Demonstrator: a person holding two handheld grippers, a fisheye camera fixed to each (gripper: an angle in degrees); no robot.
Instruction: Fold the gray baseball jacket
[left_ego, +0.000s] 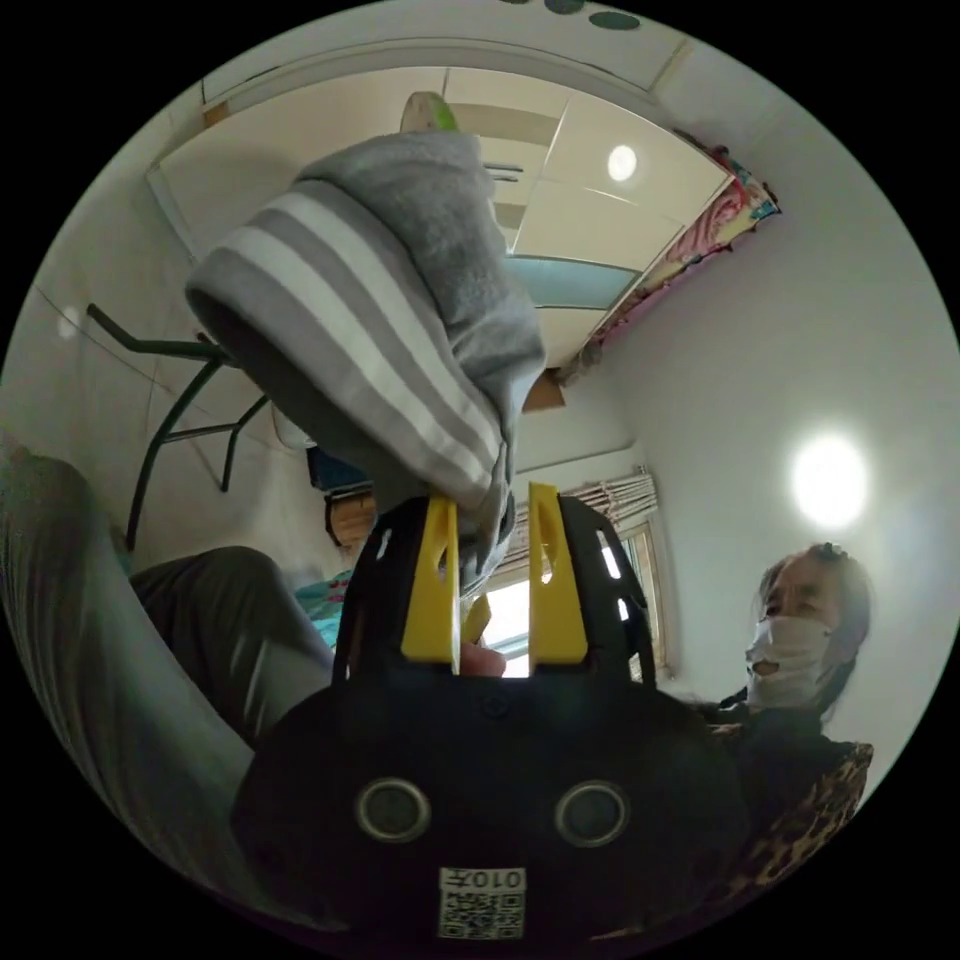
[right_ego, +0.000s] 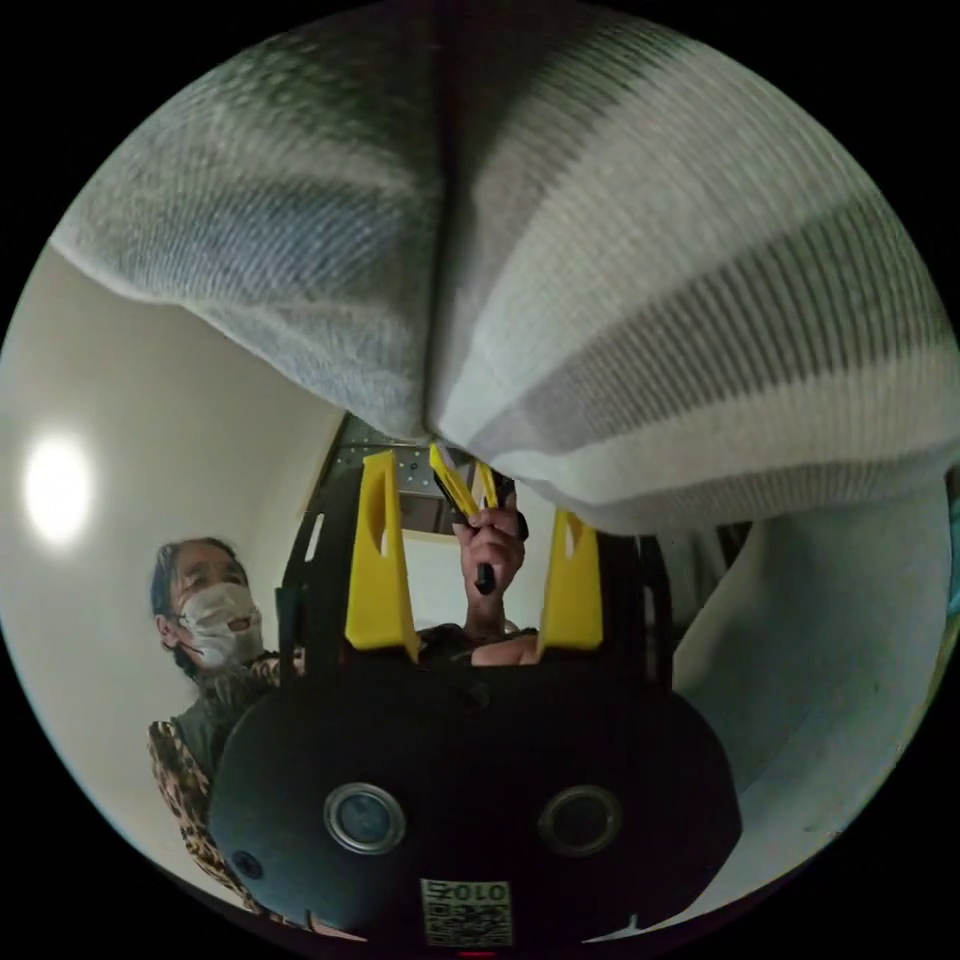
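Observation:
The gray baseball jacket (left_ego: 400, 300) hangs bunched above my left gripper (left_ego: 490, 495), its ribbed band of gray and white stripes facing the camera. The two yellow jaws stand close together with a fold of that band pinched between them. More gray cloth (left_ego: 90, 640) runs down the left side of this view. In the right gripper view, the striped ribbing (right_ego: 650, 280) drapes over my right gripper (right_ego: 475, 485). Its jaws are set wide apart, and one tip is hidden under the cloth. Through the gap a hand (right_ego: 492, 545) holds the left gripper (right_ego: 462, 485).
A person (left_ego: 800, 650) stands close by at the right, also seen in the right gripper view as a person (right_ego: 205, 620) at the left. A green metal frame (left_ego: 170, 400) leans against the wall. A window (left_ego: 570, 580) and a bright ceiling lamp (left_ego: 828, 480) lie behind.

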